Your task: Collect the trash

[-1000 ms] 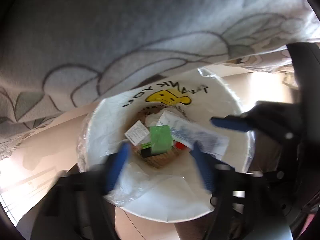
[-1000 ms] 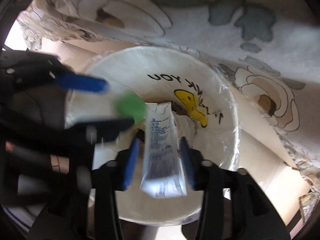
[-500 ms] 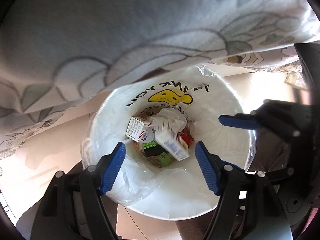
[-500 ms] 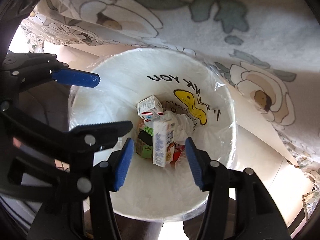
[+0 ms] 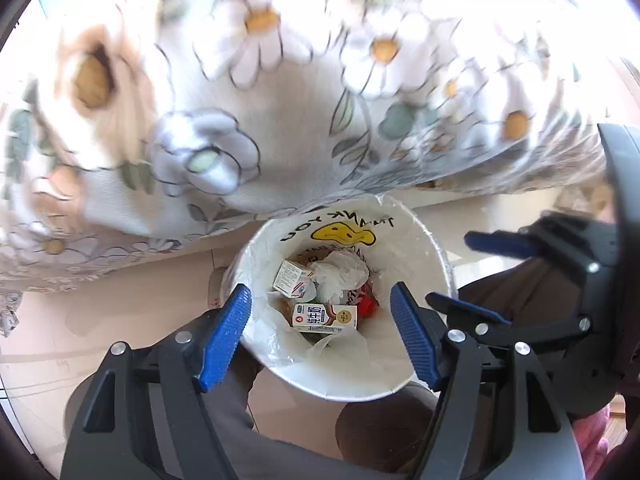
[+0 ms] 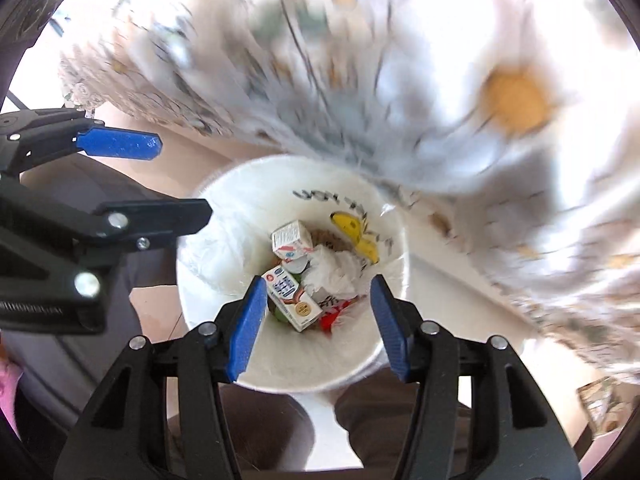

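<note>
milk carton (image 6: 292, 297) in lined bin (image 6: 224, 248)

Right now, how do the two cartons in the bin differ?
The long milk carton lies flat on top of the trash, nearer the camera; the small carton sits tilted behind it, toward the bin's printed side. The long one has a brown-and-white face; the small one is white with red. Both lie loose inside the lined bin.

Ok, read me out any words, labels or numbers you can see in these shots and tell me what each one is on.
"THANK YOU": on the white bin liner, printed above a yellow smiley, seen upside down.
Large characters on the milk carton: not Latin script, not readable with certainty.
Small print on the small box: too small to read.
</note>
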`<state>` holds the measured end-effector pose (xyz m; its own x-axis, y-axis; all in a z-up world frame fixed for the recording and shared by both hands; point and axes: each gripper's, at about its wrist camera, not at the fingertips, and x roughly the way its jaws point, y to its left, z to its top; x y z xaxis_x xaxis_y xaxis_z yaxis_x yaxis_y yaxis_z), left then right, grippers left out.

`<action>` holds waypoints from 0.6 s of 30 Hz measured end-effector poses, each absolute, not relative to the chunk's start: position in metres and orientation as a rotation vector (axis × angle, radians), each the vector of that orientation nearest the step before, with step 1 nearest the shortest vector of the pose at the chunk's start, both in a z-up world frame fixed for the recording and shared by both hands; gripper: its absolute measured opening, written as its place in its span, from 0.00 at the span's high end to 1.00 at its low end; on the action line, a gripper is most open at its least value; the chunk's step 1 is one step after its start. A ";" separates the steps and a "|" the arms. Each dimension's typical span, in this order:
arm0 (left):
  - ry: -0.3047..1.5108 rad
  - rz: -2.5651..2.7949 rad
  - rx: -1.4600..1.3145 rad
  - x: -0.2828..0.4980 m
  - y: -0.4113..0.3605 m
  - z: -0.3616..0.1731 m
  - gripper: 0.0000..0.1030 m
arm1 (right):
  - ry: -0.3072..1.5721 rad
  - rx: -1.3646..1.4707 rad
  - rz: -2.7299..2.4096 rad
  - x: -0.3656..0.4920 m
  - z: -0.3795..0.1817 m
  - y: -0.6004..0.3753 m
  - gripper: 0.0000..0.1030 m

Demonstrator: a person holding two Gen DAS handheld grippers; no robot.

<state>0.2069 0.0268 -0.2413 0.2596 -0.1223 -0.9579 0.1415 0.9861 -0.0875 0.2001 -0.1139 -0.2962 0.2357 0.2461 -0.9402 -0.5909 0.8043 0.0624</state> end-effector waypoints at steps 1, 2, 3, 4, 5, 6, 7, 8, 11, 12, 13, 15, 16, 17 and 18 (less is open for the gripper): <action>1.279 -0.168 0.022 0.202 0.028 -0.230 0.28 | 1.184 -0.339 0.585 0.196 -0.285 -0.116 0.41; 1.263 -0.165 0.022 0.198 0.029 -0.218 0.28 | 1.168 -0.341 0.580 0.193 -0.273 -0.119 0.41; 1.246 -0.165 0.022 0.193 0.029 -0.207 0.28 | 1.152 -0.341 0.573 0.189 -0.261 -0.122 0.41; 1.228 -0.157 0.026 0.189 0.030 -0.195 0.28 | 1.132 -0.339 0.569 0.185 -0.249 -0.126 0.40; 1.205 -0.140 0.040 0.183 0.030 -0.183 0.28 | 1.114 -0.339 0.564 0.181 -0.237 -0.129 0.39; 1.176 -0.124 0.060 0.177 0.027 -0.171 0.28 | 1.093 -0.336 0.560 0.175 -0.225 -0.132 0.38; 1.147 -0.112 0.082 0.171 0.025 -0.160 0.26 | 1.071 -0.333 0.559 0.169 -0.213 -0.135 0.35; 1.119 -0.106 0.097 0.164 0.022 -0.149 0.21 | 1.048 -0.330 0.558 0.163 -0.201 -0.137 0.33; 1.039 -0.108 0.114 0.143 0.015 -0.116 0.17 | 0.981 -0.321 0.556 0.144 -0.166 -0.146 0.31; 1.017 -0.111 0.119 0.136 0.015 -0.105 0.16 | 0.960 -0.312 0.555 0.137 -0.155 -0.149 0.29; 0.995 -0.113 0.121 0.129 0.013 -0.096 0.15 | 0.941 -0.303 0.551 0.131 -0.144 -0.151 0.26; 0.950 -0.129 0.128 0.116 0.009 -0.081 0.14 | 0.908 -0.284 0.542 0.117 -0.125 -0.157 0.26; 0.931 -0.131 0.140 0.109 0.007 -0.075 0.14 | 0.895 -0.272 0.536 0.111 -0.117 -0.161 0.26; 0.915 -0.130 0.152 0.102 0.005 -0.069 0.13 | 0.882 -0.259 0.534 0.105 -0.110 -0.163 0.25; 0.903 -0.129 0.163 0.095 0.001 -0.065 0.13 | 0.869 -0.245 0.532 0.099 -0.104 -0.167 0.25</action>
